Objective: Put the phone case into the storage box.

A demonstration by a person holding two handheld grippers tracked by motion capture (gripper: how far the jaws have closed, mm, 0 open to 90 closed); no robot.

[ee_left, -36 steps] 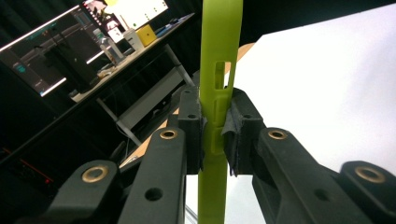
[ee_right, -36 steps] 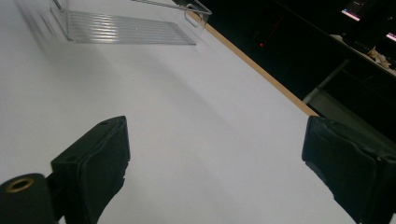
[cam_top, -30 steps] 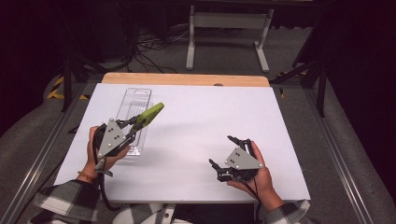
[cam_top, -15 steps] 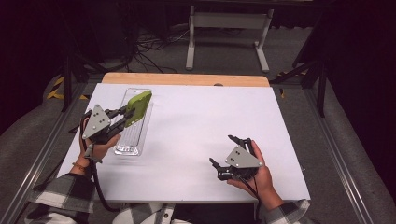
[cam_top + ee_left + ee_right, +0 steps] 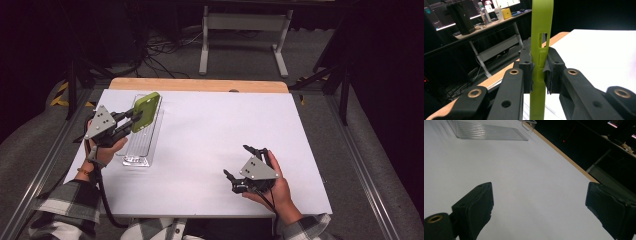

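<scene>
White table point(image 5: 210, 150) with a wooden far edge. Clear tray point(image 5: 142, 142) lying flat at the table's left side. Green case point(image 5: 146, 111), held edge-on above the tray, clamped between the closed jaws of the left gripper point(image 5: 134, 118). Right gripper point(image 5: 239, 164) resting low at the near right, jaws wide apart, holding nothing.

Matt green case point(image 5: 541, 37), clear ribbed tray point(image 5: 142, 142)
</scene>
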